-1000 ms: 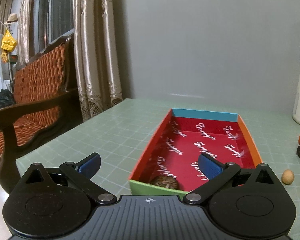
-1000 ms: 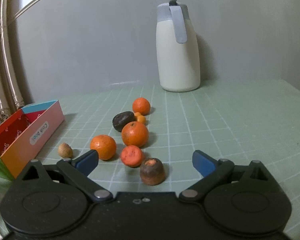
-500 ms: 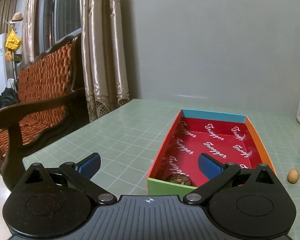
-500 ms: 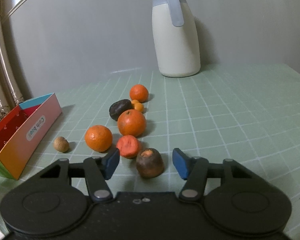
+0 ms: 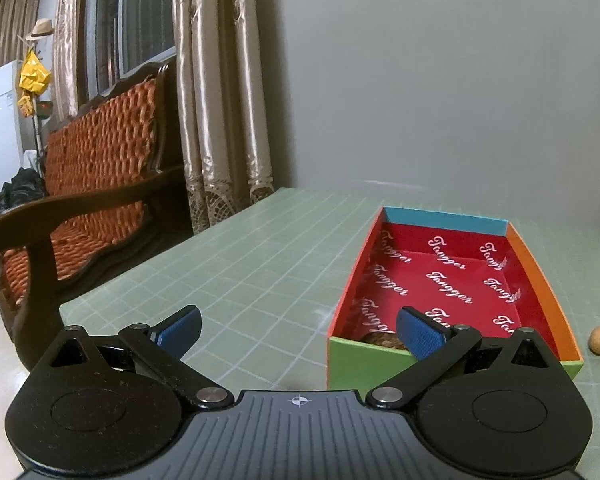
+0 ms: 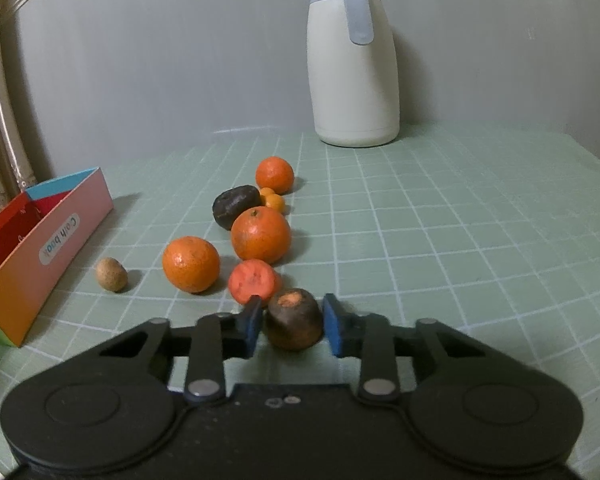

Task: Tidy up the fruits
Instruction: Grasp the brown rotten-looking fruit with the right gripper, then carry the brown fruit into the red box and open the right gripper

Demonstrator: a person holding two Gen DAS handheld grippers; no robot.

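Note:
My right gripper is low over the table, its jaws closing around a dark brown fruit with an orange spot on top; both blue pads touch its sides. The fruit still sits on the green grid mat. Just behind it lie a reddish fruit, three oranges, a black fruit, two tiny orange fruits and a tan nut. My left gripper is open and holds nothing, beside the near end of the colourful box. A brown fruit lies inside the box's near end.
A cream jug with a grey lid stands at the back against the grey wall. The box lies left of the fruit. A wooden bench with an orange cushion and curtains stand past the table's left edge.
The right jaws have closed from wide apart onto the dark brown fruit, and that gripper has edged forward. The left gripper stays open and has hardly moved.

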